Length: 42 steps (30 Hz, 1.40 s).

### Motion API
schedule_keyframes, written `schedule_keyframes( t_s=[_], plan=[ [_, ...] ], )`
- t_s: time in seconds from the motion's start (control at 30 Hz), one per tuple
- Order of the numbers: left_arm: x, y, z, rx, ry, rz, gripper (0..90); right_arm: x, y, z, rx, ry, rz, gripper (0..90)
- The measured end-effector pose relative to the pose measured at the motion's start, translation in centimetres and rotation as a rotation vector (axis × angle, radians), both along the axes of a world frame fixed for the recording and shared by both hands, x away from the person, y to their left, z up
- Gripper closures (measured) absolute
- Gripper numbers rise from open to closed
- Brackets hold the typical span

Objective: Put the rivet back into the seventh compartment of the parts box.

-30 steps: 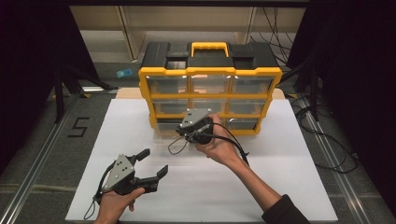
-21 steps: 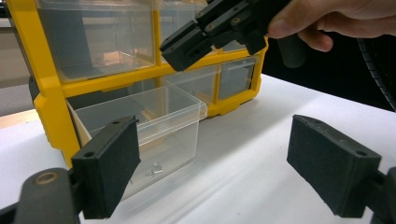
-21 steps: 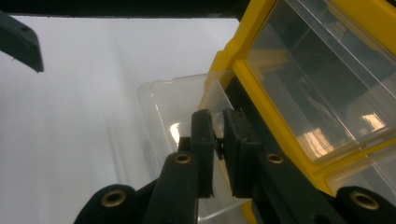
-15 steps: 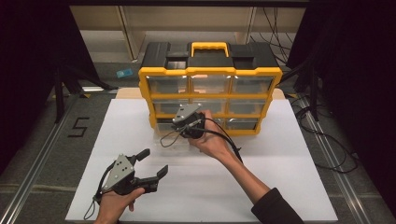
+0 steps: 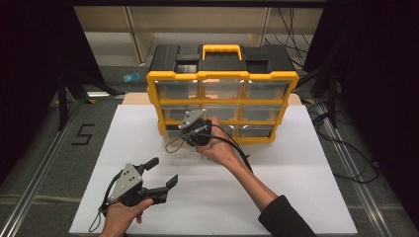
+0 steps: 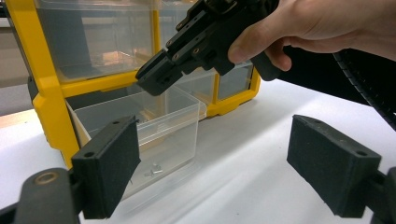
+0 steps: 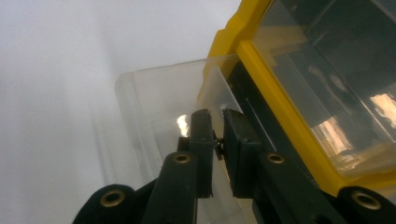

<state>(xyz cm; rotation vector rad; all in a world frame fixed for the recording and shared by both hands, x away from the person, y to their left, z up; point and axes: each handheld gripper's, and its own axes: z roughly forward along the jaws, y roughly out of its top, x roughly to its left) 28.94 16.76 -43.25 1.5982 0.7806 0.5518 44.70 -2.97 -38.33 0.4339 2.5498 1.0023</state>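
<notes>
A yellow-and-black plastic drawer cabinet (image 5: 222, 94) with clear fronts stands at the far side of the white desk (image 5: 296, 197), and its bottom-left clear plastic drawer (image 6: 154, 126) is pulled out onto the desk, with a few small metal screws (image 6: 153, 171) lying on its floor. The right claw (image 5: 190, 129) hangs over that open drawer, its jaws almost together and pinching a tiny dark screw (image 7: 217, 145) between the pads; they have just been parting slightly. The cabinet's yellow frame stands close on one side of the claw. Compared with a second ago, the right hand has slid leftward from the cabinet's middle to above the drawer. The left claw (image 5: 160, 173) rests low at the near left, well apart, jaws spread wide and empty. The right gripper view shows the pinched screw, while the left gripper view shows the loose screws inside the drawer.
</notes>
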Motion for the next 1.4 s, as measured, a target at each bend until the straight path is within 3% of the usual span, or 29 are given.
schedule_keyframes(
  t_s=[0.07, 0.1, 0.13, 0.17, 0.23, 0.53, 0.87, 1.1, 1.4],
  plan=[
    [0.0, 0.0, 0.0, -0.001, 0.001, 0.001, 16.7, -0.1, 0.1, 0.0, -0.001, 0.023, -0.020, 77.7],
    [0.0, 0.0, 0.0, -0.003, 0.001, 0.001, 16.7, 0.2, 0.1, 0.0, 0.006, -0.006, 0.009, 75.1],
    [0.0, 0.0, 0.0, -0.002, 0.001, 0.001, 16.8, 0.1, 0.2, 0.1, 0.012, 0.001, -0.019, 70.2],
    [0.0, 0.0, 0.0, -0.005, 0.002, 0.003, 16.8, 0.1, 0.2, 0.1, 0.012, 0.001, -0.019, 70.2],
    [0.0, 0.0, 0.0, -0.006, 0.003, 0.003, 16.7, 0.2, 0.1, 0.4, 0.035, -0.017, -0.024, 59.5],
    [0.0, 0.0, 0.0, -0.003, 0.004, 0.003, 16.7, -0.4, -1.0, 1.5, 0.069, -0.030, -0.046, 44.7],
    [0.0, 0.0, 0.0, -0.003, 0.004, 0.006, 16.8, -2.0, -2.3, 2.5, 0.102, -0.032, -0.024, 38.1],
    [0.0, 0.0, 0.0, -0.001, 0.004, 0.007, 16.8, -3.7, -3.9, 2.6, 0.155, -0.028, -0.015, 35.6],
    [0.0, 0.0, -0.1, -0.003, 0.008, 0.001, 16.7, -5.6, -7.4, 2.3, 0.255, -0.010, -0.021, 33.8]
  ],
)
